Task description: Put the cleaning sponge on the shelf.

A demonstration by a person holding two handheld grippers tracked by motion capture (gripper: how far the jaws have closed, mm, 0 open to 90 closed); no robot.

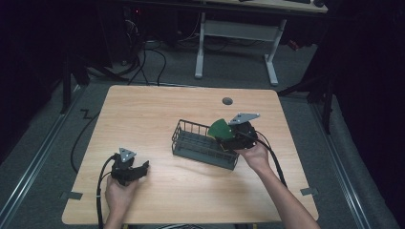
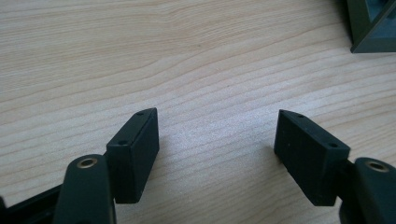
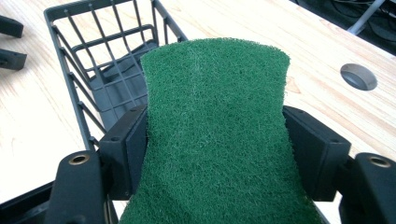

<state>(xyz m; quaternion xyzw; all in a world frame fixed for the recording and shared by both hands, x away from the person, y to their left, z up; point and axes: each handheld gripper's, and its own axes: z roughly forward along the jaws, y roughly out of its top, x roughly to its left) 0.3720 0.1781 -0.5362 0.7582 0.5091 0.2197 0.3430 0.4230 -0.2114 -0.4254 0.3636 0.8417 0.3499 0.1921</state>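
Green scouring pad sat clamped between wide-set jaws of right gripper, above end of dark wire basket. Left gripper rested spread apart, empty, over wooden table.

The wire basket stands on the table, right of centre. The right gripper sits at the basket's right end, with the scouring pad between its jaws, above that end. The left gripper rests on the table, left of the basket and nearer the person, well apart from it.
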